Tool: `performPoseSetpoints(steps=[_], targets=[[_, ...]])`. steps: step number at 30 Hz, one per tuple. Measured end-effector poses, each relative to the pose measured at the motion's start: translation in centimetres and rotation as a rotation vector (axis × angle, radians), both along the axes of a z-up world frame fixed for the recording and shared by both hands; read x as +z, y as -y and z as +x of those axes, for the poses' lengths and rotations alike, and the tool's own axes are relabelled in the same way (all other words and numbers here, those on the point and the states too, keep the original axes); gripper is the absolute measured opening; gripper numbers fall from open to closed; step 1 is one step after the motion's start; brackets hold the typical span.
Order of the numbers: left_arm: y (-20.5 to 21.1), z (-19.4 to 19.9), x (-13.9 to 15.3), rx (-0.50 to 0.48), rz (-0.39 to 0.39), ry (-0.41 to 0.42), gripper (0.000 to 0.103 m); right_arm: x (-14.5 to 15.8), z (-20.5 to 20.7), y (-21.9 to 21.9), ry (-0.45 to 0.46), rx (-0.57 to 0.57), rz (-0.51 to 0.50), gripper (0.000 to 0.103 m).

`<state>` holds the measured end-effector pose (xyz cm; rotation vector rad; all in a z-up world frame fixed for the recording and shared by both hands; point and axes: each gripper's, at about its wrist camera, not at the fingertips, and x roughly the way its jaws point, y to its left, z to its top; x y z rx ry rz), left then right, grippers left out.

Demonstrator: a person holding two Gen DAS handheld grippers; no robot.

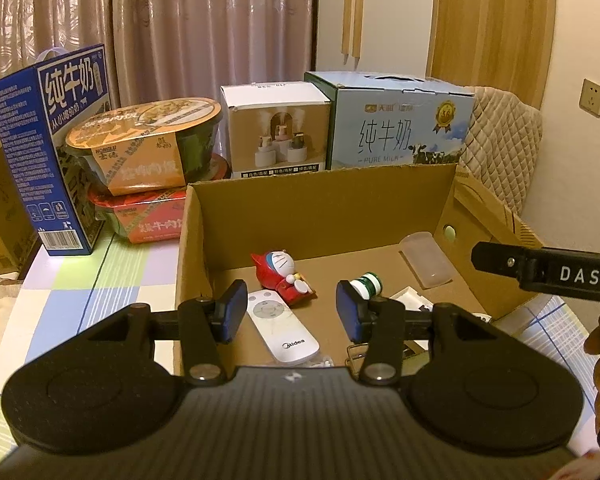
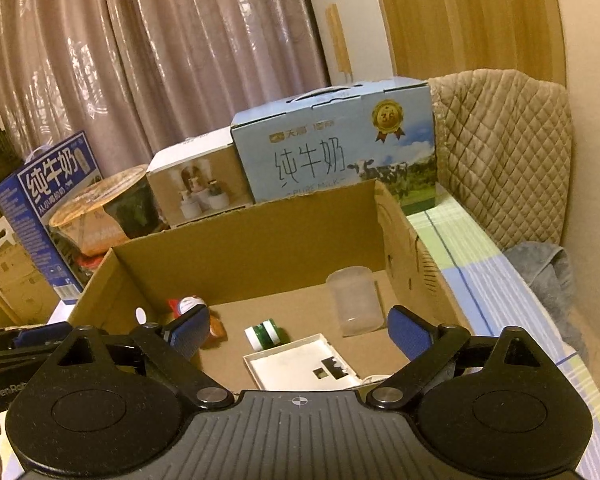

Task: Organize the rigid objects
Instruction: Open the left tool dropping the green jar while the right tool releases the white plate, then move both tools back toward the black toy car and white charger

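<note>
An open cardboard box holds a red and blue cat toy, a white remote, a small green and white bottle, a clear plastic cup on its side and a flat white case. My left gripper hovers over the box's near edge above the remote, jaws apart, holding nothing. My right gripper stands wide open over the white case, with the bottle and the cup beyond it. Nothing is between its fingers.
Behind the box stand a blue milk carton, two stacked noodle bowls, a white humidifier box and a light-blue milk box. A quilted cushion and a grey towel lie at the right. A checked cloth covers the surface.
</note>
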<state>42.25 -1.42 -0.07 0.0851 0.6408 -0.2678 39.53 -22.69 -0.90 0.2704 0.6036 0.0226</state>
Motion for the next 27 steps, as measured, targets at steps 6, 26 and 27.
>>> performPoseSetpoints(steps=[6,26,27], targets=[[-0.1,-1.9,1.3,-0.005,0.017,0.041,0.044,0.9,-1.9,-0.2,0.025,0.004,-0.001,0.093],[-5.2,-11.6,-0.6,0.064,0.072,-0.032,0.067,-0.9,-10.1,-1.4,-0.070,0.067,-0.029,0.093],[-5.6,-12.1,-0.9,0.071,0.073,-0.040,0.070,-1.0,-10.3,-1.5,-0.073,0.075,-0.035,0.093]])
